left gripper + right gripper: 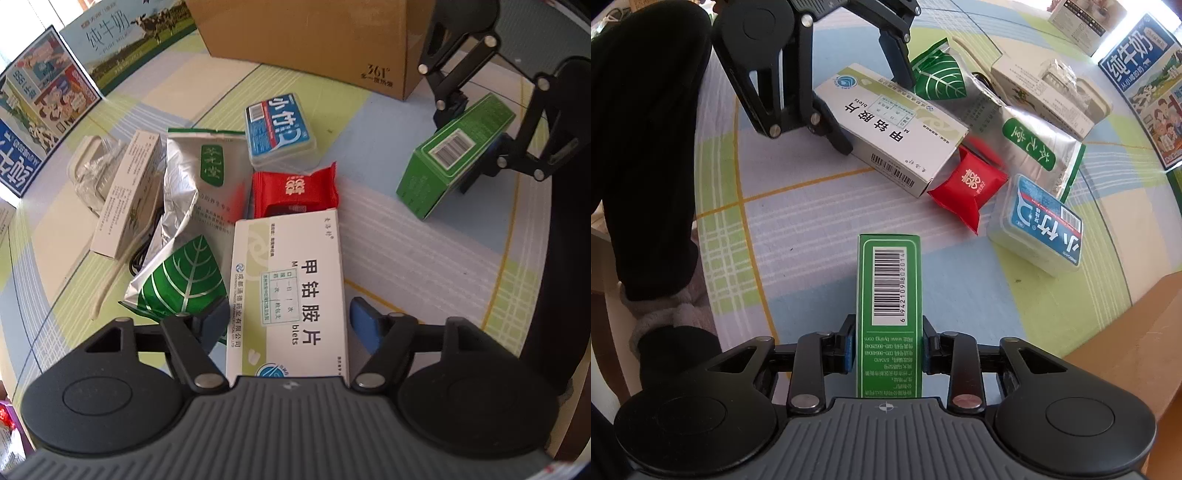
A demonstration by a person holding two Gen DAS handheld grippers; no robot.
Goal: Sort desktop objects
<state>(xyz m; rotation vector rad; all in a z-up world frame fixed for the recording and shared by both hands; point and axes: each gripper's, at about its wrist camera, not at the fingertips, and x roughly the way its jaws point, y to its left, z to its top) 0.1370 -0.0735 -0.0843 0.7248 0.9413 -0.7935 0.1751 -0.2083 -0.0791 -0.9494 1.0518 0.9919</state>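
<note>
Right tool (pixel 885 350) clamps green box (pixel 889 295) — left tool (pixel 288 317) wide, straddling white medicine box (pixel 288 295), pads clear.

The right gripper (pixel 888 349) clamps a green box (pixel 889 295) between its fingers (pixel 849 349) over the checked tabletop (pixel 812 229), with a white box (pixel 886 129), red packet (pixel 971 188) and blue-labelled case (pixel 1039 227) beyond.

Left tool (pixel 288 317) jaws apart, right tool (pixel 888 349) clamped — both angled down
</note>
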